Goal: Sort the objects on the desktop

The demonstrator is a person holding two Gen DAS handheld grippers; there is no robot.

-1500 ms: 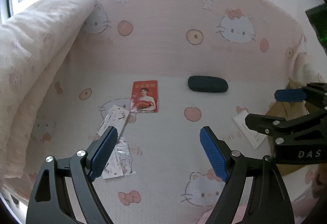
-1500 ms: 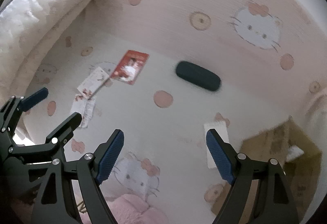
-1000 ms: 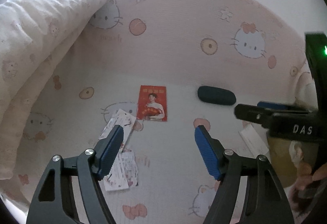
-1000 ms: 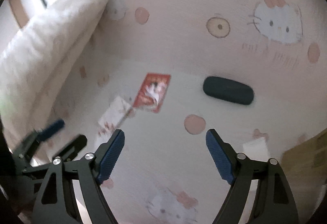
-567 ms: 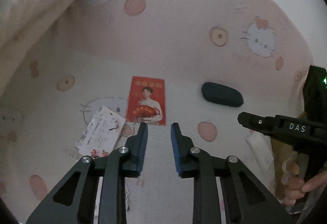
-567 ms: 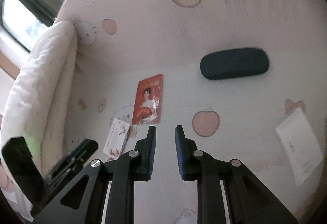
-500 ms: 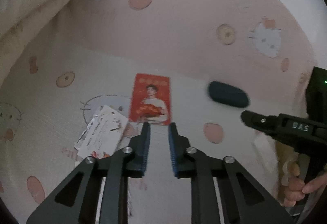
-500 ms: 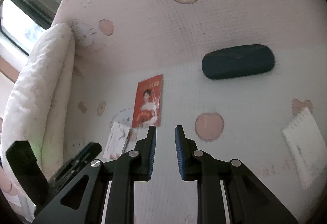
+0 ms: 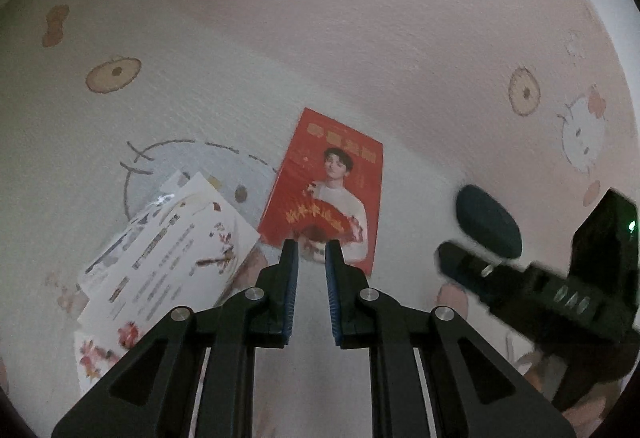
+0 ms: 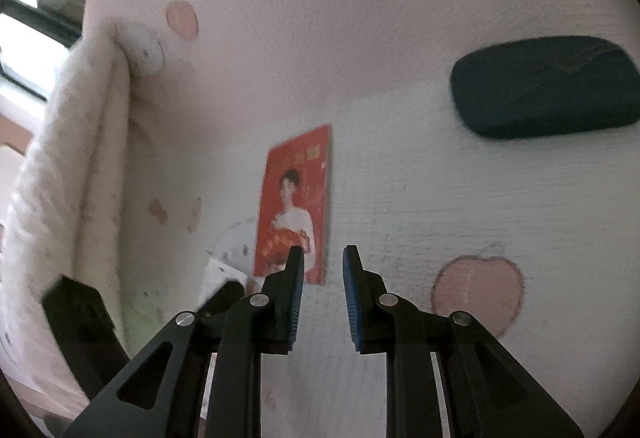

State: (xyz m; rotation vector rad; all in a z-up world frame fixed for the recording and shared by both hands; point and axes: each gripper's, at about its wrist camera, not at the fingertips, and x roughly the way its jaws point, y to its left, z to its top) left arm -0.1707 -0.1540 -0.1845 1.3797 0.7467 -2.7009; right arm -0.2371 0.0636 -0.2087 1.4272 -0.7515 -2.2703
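A red card with a man's picture [image 9: 330, 184] lies flat on the Hello Kitty sheet; it also shows in the right wrist view [image 10: 296, 198]. My left gripper [image 9: 310, 252] is nearly shut and empty, its tips just over the card's near edge. My right gripper [image 10: 322, 258] is nearly shut and empty, tips at the card's near right corner. A dark oval case [image 9: 488, 222] lies to the right, also in the right wrist view [image 10: 544, 102]. White printed cards [image 9: 168, 242] lie left of the red card.
A rolled cream blanket [image 10: 64, 166] borders the left side. The pink patterned sheet rises behind the objects [image 9: 360, 38]. The right gripper's body [image 9: 552, 290] crosses the left wrist view's right side; the left gripper's body [image 10: 80, 322] shows at lower left of the right view.
Both grippers went from wide open to nearly shut and moved closer to the red card. The view of the sheet has drawn in; the cardboard box left the frame.
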